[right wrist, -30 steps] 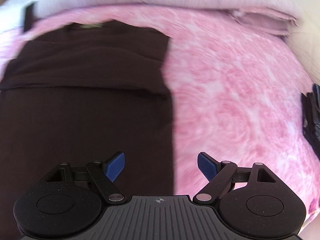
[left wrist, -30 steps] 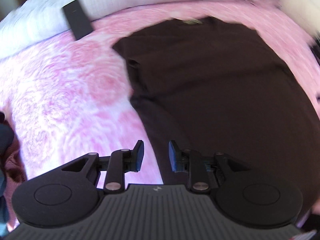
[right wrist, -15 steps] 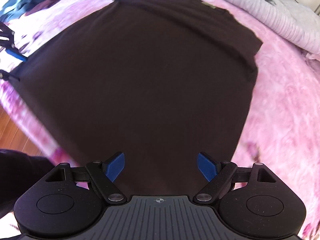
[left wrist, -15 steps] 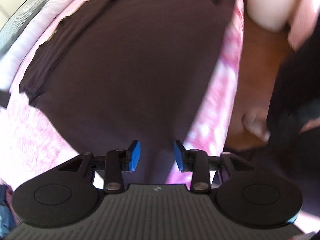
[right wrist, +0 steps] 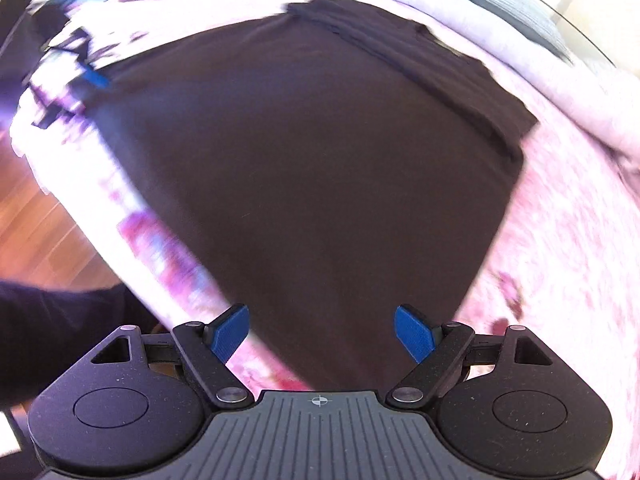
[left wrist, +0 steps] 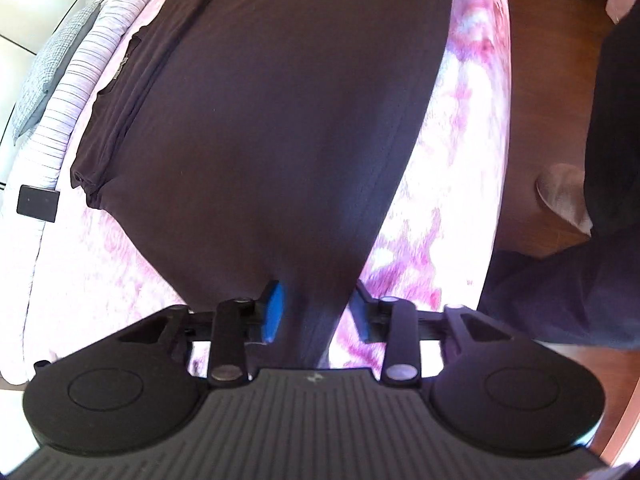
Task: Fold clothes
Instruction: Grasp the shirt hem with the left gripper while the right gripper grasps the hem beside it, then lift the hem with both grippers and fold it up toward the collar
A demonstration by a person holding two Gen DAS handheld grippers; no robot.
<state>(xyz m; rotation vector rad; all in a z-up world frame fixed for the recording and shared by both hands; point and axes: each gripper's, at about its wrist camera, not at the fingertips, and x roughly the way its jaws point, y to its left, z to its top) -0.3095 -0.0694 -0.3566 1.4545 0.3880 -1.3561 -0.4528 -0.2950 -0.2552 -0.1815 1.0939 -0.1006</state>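
The shirt (left wrist: 280,128) runs lengthwise away from both my claws on the bed (right wrist: 560,240) — left claw (left wrist: 316,312) apart astride its near corner, right claw (right wrist: 322,334) wide apart over its hem.

My left gripper (left wrist: 316,312) low over near corner of dark brown shirt (left wrist: 272,120); corner cloth runs between blue pads (left wrist: 274,312), jaws apart, contact unclear. Shirt flat on pink floral bedspread (left wrist: 440,168), sleeves folded in at far end. Striped blanket (left wrist: 84,80) along bed's left edge, small black flat object (left wrist: 38,203) at its foot. Wooden floor (left wrist: 548,80) past bed's right edge; my dark trouser leg (left wrist: 616,120) and foot (left wrist: 560,196) there.
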